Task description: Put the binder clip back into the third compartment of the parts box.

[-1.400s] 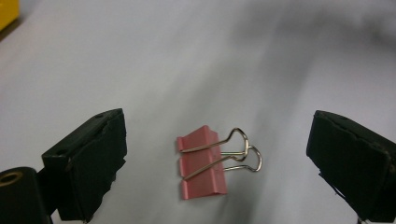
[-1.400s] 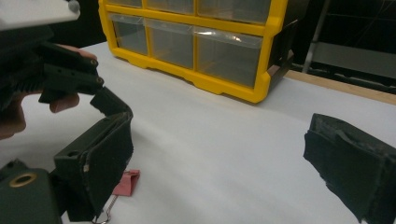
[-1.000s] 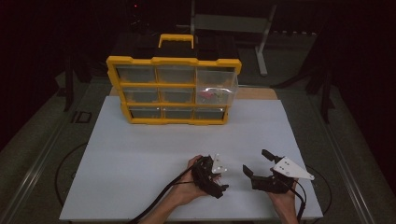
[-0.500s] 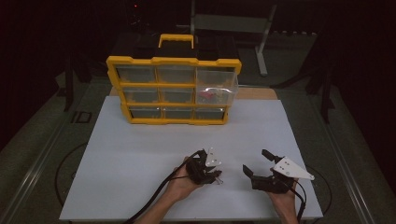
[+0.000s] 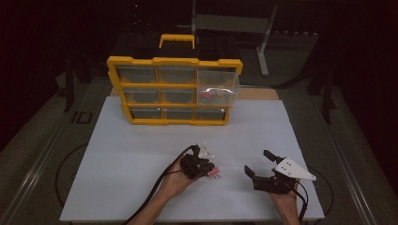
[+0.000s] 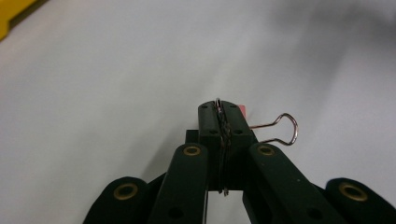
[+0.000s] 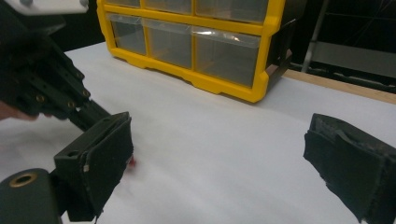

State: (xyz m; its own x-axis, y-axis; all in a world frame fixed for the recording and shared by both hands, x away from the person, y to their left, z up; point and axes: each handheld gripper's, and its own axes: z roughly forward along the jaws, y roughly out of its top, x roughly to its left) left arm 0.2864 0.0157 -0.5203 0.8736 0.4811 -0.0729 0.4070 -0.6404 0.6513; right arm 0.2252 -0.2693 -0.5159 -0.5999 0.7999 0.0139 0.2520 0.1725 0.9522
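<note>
A small pink binder clip (image 5: pixel 216 174) with wire handles lies at the tips of my left gripper (image 5: pixel 210 170) on the white table (image 5: pixel 141 154). In the left gripper view my left gripper (image 6: pixel 224 111) has just been closing. It is now shut on one wire handle of the binder clip (image 6: pixel 243 111), and the other handle loop (image 6: pixel 286 129) sticks out to the right. My right gripper (image 5: pixel 258 162) rests further right, open and holding nothing. In its own view my right gripper (image 7: pixel 224 163) has its jaws wide apart, with the left gripper (image 7: pixel 44 88) at the upper left.
A yellow organizer (image 5: pixel 173 62) with several clear drawers stands at the back of the table. Its upper right drawer (image 5: pixel 218 88) is pulled out and holds red items. The organizer (image 7: pixel 219 88) is ahead of the right gripper. A cable (image 5: pixel 155 190) trails from the left hand.
The left gripper's jaws went from open to shut on the clip's wire handle, and the hand shifted a little left and away from the table's front edge. The right gripper stayed still.
</note>
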